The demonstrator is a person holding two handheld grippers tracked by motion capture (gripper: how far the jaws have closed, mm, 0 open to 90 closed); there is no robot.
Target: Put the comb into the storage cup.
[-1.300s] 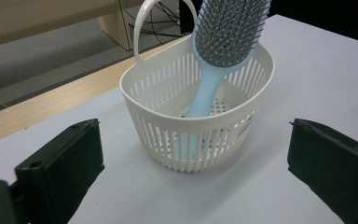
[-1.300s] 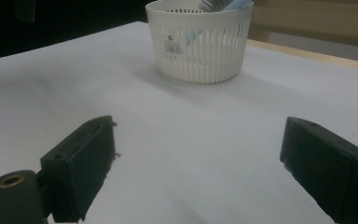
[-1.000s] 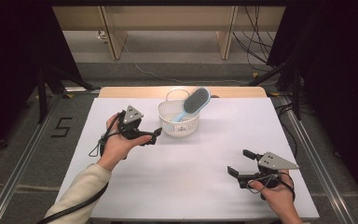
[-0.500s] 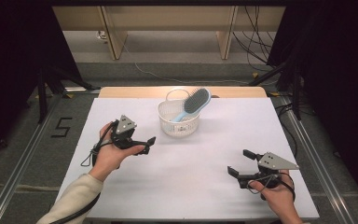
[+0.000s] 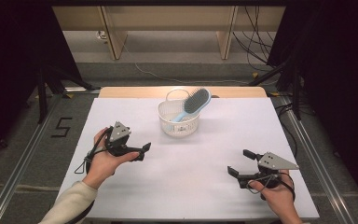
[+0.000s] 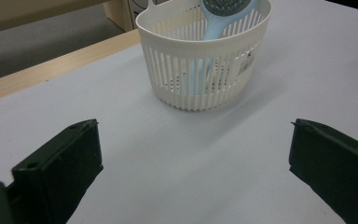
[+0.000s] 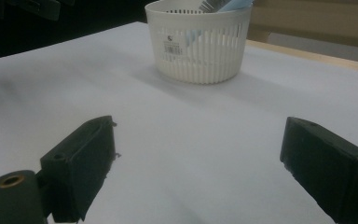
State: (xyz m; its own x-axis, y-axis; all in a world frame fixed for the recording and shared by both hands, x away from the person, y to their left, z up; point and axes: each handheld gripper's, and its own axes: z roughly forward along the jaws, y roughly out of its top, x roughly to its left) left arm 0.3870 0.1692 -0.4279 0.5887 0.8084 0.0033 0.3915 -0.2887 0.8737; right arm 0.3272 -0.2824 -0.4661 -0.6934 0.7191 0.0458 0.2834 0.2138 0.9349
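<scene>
- Black jaws of the left gripper stand spread wide with nothing between them, a bare strip of the white table showing in the gap in the left gripper view.
- Ahead of that gripper and a little to its right stands the basket, near it but not touching; of the two tools this is the nearer one.
- Pale blue, the hairbrush leans inside the basket, handle down among the slats and bristle head up over the rim on the side away from the left gripper.
- Its long axis runs slantwise, rising up and away toward the far right, so the head overhangs the rim on the side turned toward the right gripper's half of the table.
- The right gripper is likewise spread and holds nothing; the basket lies well apart from it, ahead and off to its left.
- Judging by this layout, a reach for the brush is shorter for the left gripper, though the head tilts away from it.
</scene>
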